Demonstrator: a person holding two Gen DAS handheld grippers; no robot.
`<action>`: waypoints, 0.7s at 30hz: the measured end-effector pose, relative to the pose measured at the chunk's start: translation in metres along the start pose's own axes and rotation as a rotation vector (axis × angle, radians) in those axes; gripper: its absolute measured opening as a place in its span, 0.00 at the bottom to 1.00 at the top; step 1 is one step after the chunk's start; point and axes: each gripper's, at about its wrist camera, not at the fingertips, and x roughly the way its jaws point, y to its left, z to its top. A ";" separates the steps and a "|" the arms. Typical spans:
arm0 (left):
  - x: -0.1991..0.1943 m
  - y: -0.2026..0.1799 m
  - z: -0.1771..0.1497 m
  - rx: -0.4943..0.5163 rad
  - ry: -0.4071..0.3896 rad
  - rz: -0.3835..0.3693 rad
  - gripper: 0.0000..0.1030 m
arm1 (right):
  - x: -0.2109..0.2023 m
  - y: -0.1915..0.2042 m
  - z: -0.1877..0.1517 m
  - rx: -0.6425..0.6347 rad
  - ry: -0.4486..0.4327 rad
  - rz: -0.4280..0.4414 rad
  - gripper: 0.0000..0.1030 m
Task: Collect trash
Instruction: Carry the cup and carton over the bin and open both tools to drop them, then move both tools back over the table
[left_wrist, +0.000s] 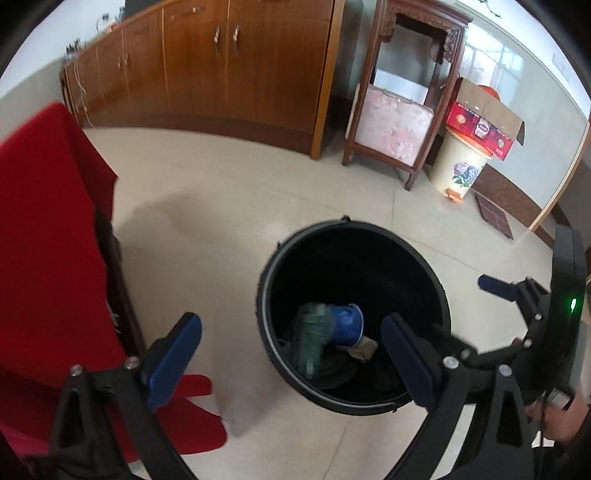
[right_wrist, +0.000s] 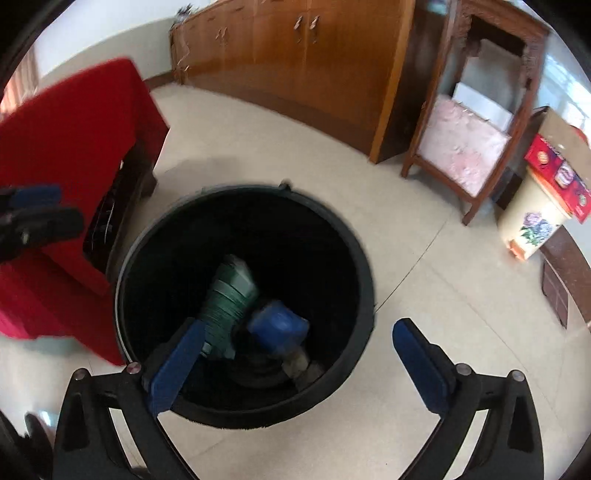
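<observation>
So both grippers sit over the black bin (right_wrist: 243, 306) on the tile floor (left_wrist: 207, 206), pointing down into it, and both have their blue pads spread wide with nothing between them: left gripper (left_wrist: 291, 362) apart and empty, right gripper (right_wrist: 299, 365) same deal. The trash is already inside the bin: a crumpled green bottle (right_wrist: 229, 295), a blue cup (right_wrist: 279, 328) lying on its side just at 4 o'clock of the bottle, and some brownish scrap (left_wrist: 364, 349) tucked under the cup's mouth. I'd call this the drop step, pretty much done, so doing it well now just means making sure everything landed inside the rim and lifting straight up without clipping the rim, since the right gripper's left pad overlaps the bin edge at about 7 o'clock. On views: the left wrist camera is sharper and shows the cup's white rim and the scrap clearly, plus the right gripper itself off at 3 o'clock with a green light and the hand holding it. The right wrist camera is blurrier but looks more squarely down the bin, shows the bottle's ribbed body better, and catches the left gripper at 9 o'clock in front of the red cloth (right_wrist: 74, 122). No loose trash shows on the floor in either view
</observation>
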 end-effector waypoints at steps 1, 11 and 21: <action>-0.008 -0.001 0.000 0.009 -0.021 0.014 0.96 | -0.005 -0.002 0.002 0.017 -0.008 -0.008 1.00; -0.083 0.021 0.003 0.020 -0.153 0.082 0.96 | -0.099 0.005 0.030 0.132 -0.181 -0.090 1.00; -0.176 0.073 -0.014 -0.060 -0.306 0.196 0.98 | -0.188 0.069 0.057 0.199 -0.357 -0.001 1.00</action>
